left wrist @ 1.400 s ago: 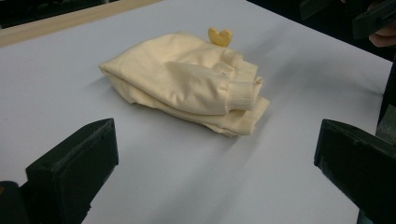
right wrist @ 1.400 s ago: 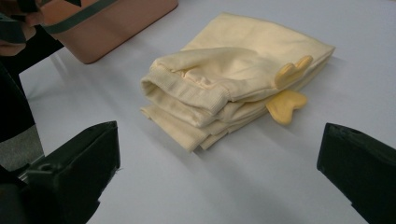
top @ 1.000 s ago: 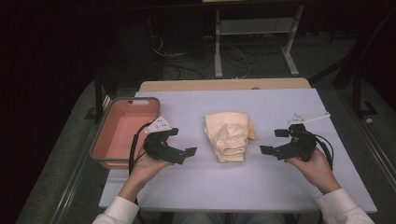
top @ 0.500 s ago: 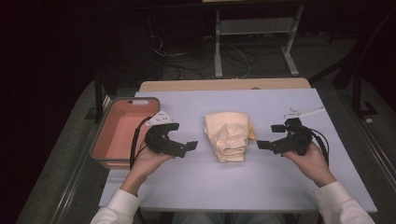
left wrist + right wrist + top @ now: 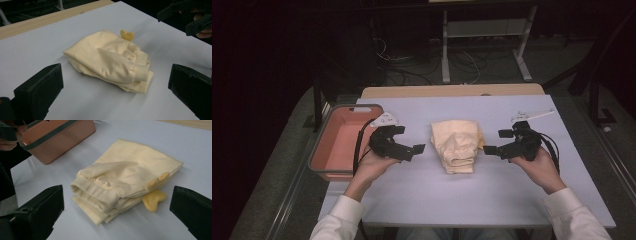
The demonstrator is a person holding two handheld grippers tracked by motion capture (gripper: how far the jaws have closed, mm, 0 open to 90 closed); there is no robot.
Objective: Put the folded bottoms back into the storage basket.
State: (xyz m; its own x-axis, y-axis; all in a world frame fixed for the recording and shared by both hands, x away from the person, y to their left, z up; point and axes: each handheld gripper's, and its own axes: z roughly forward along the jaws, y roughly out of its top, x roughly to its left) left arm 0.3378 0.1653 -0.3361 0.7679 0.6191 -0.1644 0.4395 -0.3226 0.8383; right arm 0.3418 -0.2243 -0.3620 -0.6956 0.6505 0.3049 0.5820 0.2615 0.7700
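Folded cream garment (image 5: 457,145) lies mid-surface, flanked by both grippers.

Left gripper (image 5: 414,150) and right gripper (image 5: 491,149) hover beside it, fingers apart, empty. Pinching only the top layer could unfold it; the pink bin (image 5: 324,150) stands left.

One folded cream garment (image 5: 457,145), one pink basket (image 5: 339,145), two hand-held grippers, left hand-held gripper (image 5: 418,149), right hand-held gripper (image 5: 489,150), one tabletop (image 5: 472,195)

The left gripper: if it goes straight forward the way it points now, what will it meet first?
Most likely the folded cream garment. The left gripper is open and aims at it across bare table, with nothing between. Its ribbed cuff end looks nearest, though depth is hard to judge.
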